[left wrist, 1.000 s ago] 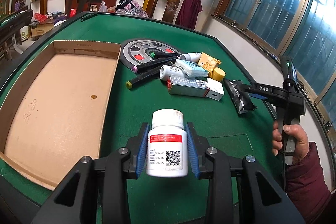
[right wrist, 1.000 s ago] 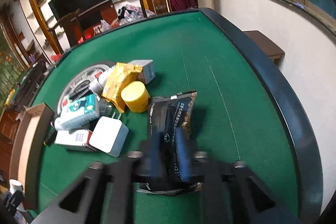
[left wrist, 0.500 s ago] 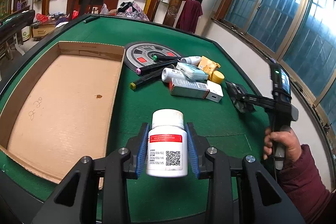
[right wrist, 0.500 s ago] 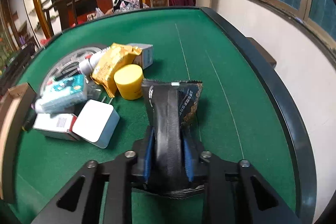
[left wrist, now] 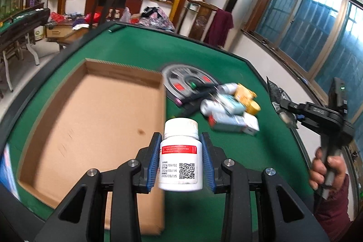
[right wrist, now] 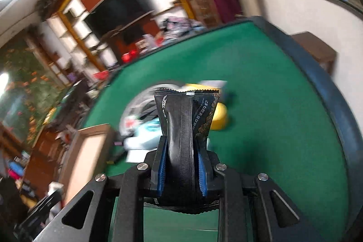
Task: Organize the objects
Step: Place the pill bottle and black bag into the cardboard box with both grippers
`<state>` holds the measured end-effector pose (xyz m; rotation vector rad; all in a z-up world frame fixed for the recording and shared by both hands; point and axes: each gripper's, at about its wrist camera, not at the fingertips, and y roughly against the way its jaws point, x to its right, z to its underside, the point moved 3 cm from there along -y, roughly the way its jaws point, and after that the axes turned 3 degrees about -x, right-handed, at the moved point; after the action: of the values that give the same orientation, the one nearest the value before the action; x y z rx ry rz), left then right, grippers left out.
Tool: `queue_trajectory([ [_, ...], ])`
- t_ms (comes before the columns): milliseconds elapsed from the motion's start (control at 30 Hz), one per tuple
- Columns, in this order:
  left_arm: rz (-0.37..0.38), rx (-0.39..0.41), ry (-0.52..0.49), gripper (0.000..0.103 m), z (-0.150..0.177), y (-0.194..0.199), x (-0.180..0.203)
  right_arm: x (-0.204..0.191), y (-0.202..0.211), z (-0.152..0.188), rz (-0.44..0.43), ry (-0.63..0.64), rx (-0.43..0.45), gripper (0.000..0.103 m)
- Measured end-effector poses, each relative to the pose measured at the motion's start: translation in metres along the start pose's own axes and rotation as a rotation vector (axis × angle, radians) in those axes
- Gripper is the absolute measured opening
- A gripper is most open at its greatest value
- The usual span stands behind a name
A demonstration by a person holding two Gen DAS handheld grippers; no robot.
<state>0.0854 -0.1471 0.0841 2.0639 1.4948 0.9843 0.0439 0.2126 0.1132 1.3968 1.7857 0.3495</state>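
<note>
My left gripper point(left wrist: 180, 161) is shut on a white pill bottle point(left wrist: 180, 158) with a red band and a QR code, held upright above the near right edge of a shallow open cardboard box point(left wrist: 95, 124). My right gripper point(right wrist: 181, 165) is shut on a black foil snack packet point(right wrist: 186, 119), lifted off the green table point(right wrist: 272, 106). From the left wrist view that right gripper point(left wrist: 287, 109) hangs at the far right with the black packet point(left wrist: 275, 92) in its jaws and a person's hand point(left wrist: 326, 169) on its handle.
A pile lies beyond the box: a round grey scale point(left wrist: 188, 81), dark markers point(left wrist: 199, 92), white bottles and boxes point(left wrist: 233, 124), an orange packet point(left wrist: 244, 92) and a yellow tub point(right wrist: 219, 117). The table's dark raised rim point(right wrist: 335, 110) runs along the right.
The right gripper closed on the black packet and raised it off the table. The left gripper, still holding the bottle, moved up and toward the cardboard box.
</note>
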Motion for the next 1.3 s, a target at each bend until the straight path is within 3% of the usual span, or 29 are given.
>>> queue_trajectory([
  [100, -0.08, 0.013, -0.047, 0.033, -0.024, -0.007, -0.01, -0.046, -0.022, -0.005, -0.072, 0.045, -0.044, 0.025],
  [200, -0.096, -0.013, -0.049, 0.033, -0.043, -0.025, -0.027, -0.099, -0.057, -0.004, -0.152, 0.069, -0.119, 0.025],
  [400, -0.148, -0.087, 0.003, 0.033, -0.072, -0.075, -0.07, -0.178, -0.14, 0.008, -0.202, 0.079, -0.269, 0.026],
  [667, -0.141, -0.143, 0.097, 0.033, -0.08, -0.119, -0.104, -0.185, -0.204, 0.019, -0.082, 0.049, -0.324, 0.026],
  [933, -0.104, -0.152, 0.158, 0.034, -0.076, -0.133, -0.113, -0.186, -0.207, 0.018, -0.036, 0.086, -0.309, 0.028],
  [1067, -0.11, -0.13, 0.201, 0.053, -0.075, -0.124, -0.119, -0.185, -0.205, 0.018, -0.052, 0.063, -0.317, 0.029],
  [1167, -0.109, -0.114, 0.221, 0.06, -0.074, -0.114, -0.124, -0.181, -0.207, 0.019, -0.08, 0.026, -0.337, 0.032],
  [1300, -0.108, -0.086, 0.258, 0.066, -0.072, -0.098, -0.129, -0.177, -0.206, 0.022, -0.126, -0.022, -0.352, 0.052],
])
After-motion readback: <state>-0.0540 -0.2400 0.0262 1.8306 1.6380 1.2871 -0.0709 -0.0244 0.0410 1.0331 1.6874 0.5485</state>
